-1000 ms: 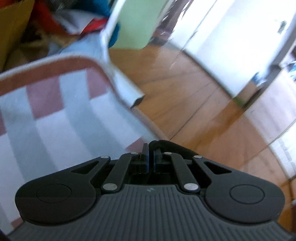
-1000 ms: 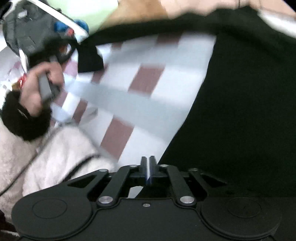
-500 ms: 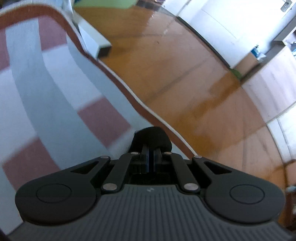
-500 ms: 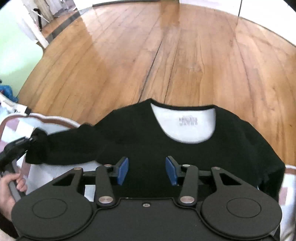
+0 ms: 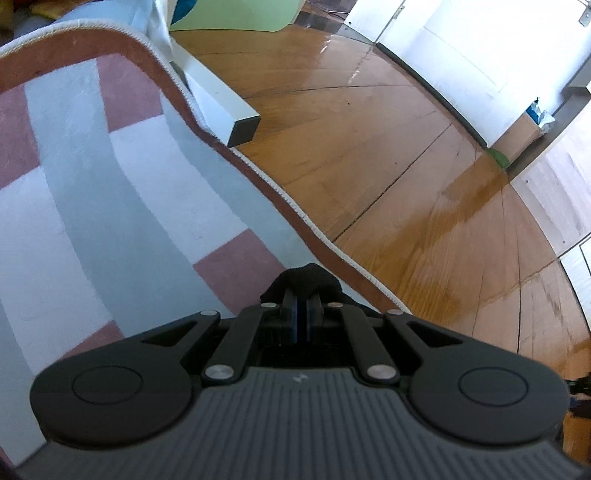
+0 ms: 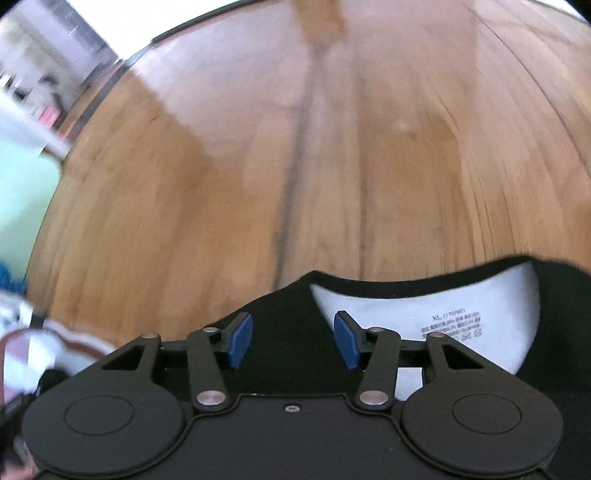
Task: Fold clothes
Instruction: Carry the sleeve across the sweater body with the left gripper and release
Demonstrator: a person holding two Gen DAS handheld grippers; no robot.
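A black long-sleeved shirt [image 6: 288, 306] lies on the floor, its neck opening showing a white inner lining with a size label [image 6: 450, 321]. In the right wrist view my right gripper [image 6: 293, 341] hovers over the shirt's shoulder just left of the collar; its blue-padded jaws are opening and grip nothing. In the left wrist view my left gripper [image 5: 302, 308] is shut on a bunched black cuff of the shirt's sleeve [image 5: 303, 278], held low over the striped rug [image 5: 122, 192] near its brown border.
Wooden floor [image 5: 388, 155] spreads beyond the rug's edge. A white square-section frame leg [image 5: 221, 110] rests at the rug's border, with a pale green panel [image 5: 236, 14] behind it. White walls and a door line the far side. The right wrist view is motion-blurred.
My right gripper went from shut to open, let go of the black cloth and swept across to the shirt's collar. My left gripper, still shut on the sleeve cuff, sank toward the rug's edge.
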